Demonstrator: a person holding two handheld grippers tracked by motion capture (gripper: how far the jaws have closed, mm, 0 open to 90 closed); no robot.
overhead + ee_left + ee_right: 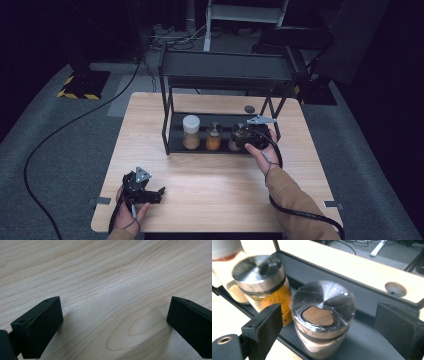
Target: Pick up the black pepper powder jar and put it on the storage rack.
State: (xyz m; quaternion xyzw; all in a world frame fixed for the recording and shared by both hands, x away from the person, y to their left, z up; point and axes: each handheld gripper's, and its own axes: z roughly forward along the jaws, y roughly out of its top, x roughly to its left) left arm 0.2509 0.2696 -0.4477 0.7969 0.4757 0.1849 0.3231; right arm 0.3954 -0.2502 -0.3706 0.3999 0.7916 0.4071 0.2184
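Note:
A glass spice jar (322,315) with a steel lid and clear film over it stands on the black rack's lower shelf (367,340). My right gripper (329,322) is open, one jaw on each side of this jar, neither pad pressing on it. In the high view the right gripper (245,136) reaches into the rack at the jar (234,142). To the left stand an orange spice jar (214,136) and a taller white-lidded jar (191,131). My left gripper (161,195) rests open on the wooden table (210,175), near its front left, with nothing between its jaws.
The black two-tier rack (225,70) stands at the back of the table, its upper shelf overhanging the jars. A small round dark cap (249,108) sits in the tabletop behind the rack. Cables run over the grey floor to the left.

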